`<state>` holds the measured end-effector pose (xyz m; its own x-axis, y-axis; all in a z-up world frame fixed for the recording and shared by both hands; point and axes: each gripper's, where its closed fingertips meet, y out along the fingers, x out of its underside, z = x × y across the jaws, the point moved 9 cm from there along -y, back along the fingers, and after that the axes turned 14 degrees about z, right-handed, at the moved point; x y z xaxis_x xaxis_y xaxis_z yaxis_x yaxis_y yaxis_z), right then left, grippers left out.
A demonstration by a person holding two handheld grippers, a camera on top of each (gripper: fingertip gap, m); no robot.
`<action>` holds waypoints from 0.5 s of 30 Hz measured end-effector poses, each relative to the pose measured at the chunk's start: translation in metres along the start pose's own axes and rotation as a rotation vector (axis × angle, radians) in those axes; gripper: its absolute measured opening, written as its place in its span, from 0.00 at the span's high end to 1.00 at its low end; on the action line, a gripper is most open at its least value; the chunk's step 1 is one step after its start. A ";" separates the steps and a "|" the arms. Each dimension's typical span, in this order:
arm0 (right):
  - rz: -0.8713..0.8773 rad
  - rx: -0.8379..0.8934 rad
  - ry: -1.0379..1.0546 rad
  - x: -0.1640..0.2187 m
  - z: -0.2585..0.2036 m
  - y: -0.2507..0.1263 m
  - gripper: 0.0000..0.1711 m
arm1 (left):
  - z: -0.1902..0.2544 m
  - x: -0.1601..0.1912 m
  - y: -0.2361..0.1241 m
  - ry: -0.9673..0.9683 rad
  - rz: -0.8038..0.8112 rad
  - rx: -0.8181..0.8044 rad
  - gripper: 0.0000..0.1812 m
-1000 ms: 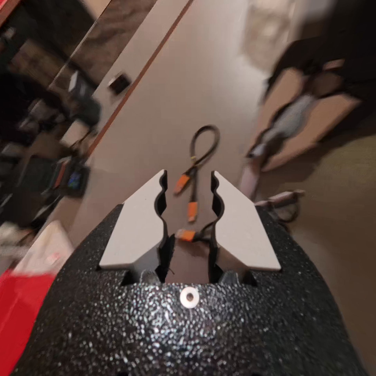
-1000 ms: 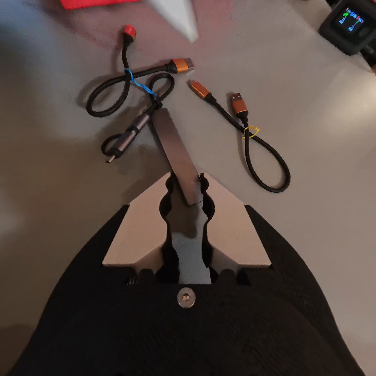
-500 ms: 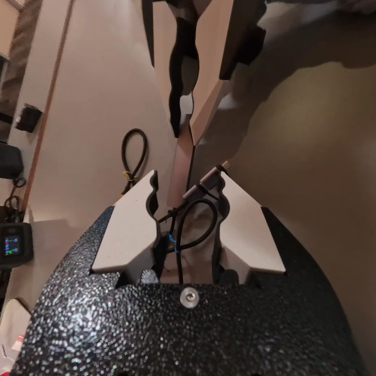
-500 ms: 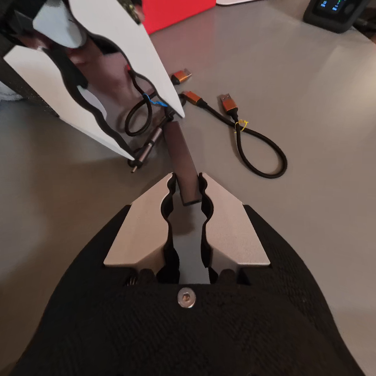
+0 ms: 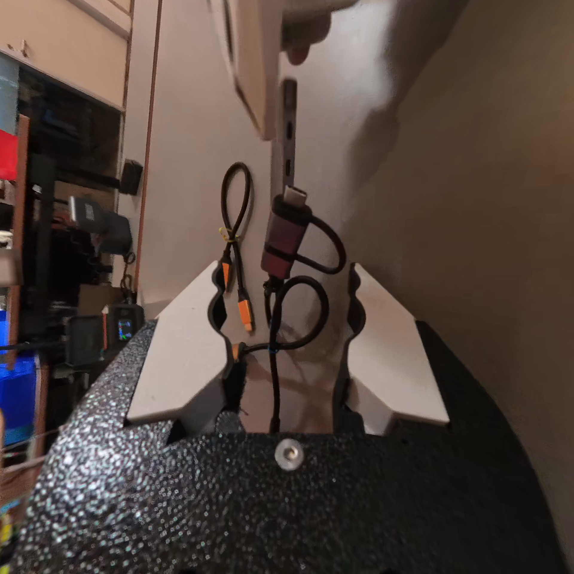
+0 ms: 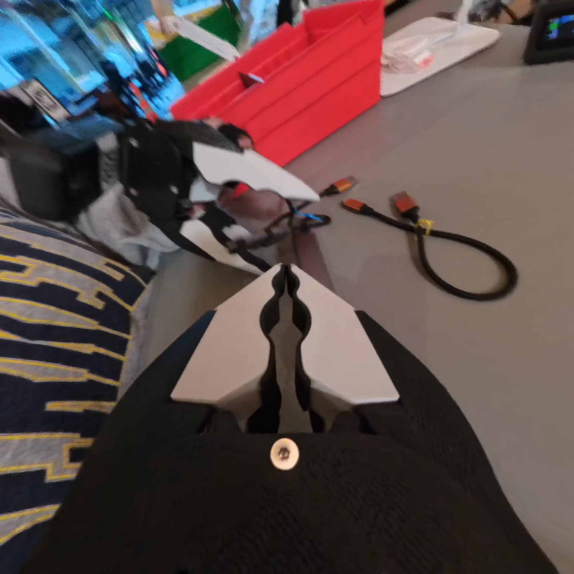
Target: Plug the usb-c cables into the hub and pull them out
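Released since earlier, hub [image 5: 289, 130] lies free; right gripper [image 6: 285, 269] closed; left gripper [image 5: 284, 270] spread.

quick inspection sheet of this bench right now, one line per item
surface: grey table, matte.
job's things: slim grey hub on the table, visible ports unfilled; its own plug lies ahead of the left gripper's gap.
clutter: red box, white tray, small screen device at the far edge.
grippers: left gripper open wide over the cables; right gripper shut, nothing seen between its tips.
cables: yellow-tied cable looped, both orange plugs loose; blue-tied cable loose by the hub.
surroundings: blurred shelves; patterned navy fabric beside the right gripper.
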<state>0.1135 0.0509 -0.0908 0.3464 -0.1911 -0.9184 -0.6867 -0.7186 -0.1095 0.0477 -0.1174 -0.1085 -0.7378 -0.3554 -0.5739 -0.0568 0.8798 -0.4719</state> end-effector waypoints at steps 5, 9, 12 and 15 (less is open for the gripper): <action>0.022 0.034 -0.174 -0.005 -0.005 -0.004 0.98 | 0.004 -0.004 0.009 0.034 -0.043 0.036 0.83; -0.141 0.131 -0.489 0.007 -0.011 0.006 0.79 | 0.003 0.001 0.013 0.008 -0.070 0.056 1.00; -0.290 0.151 -0.659 0.022 -0.015 0.020 0.77 | 0.004 0.003 0.014 -0.036 -0.068 0.078 1.00; -0.296 0.125 -0.794 0.026 -0.022 0.026 0.78 | 0.000 0.004 0.010 -0.085 -0.065 0.039 1.00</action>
<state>0.1188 0.0130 -0.1089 0.0041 0.5512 -0.8344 -0.7203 -0.5772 -0.3848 0.0440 -0.1100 -0.1160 -0.6733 -0.4386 -0.5952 -0.0751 0.8414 -0.5351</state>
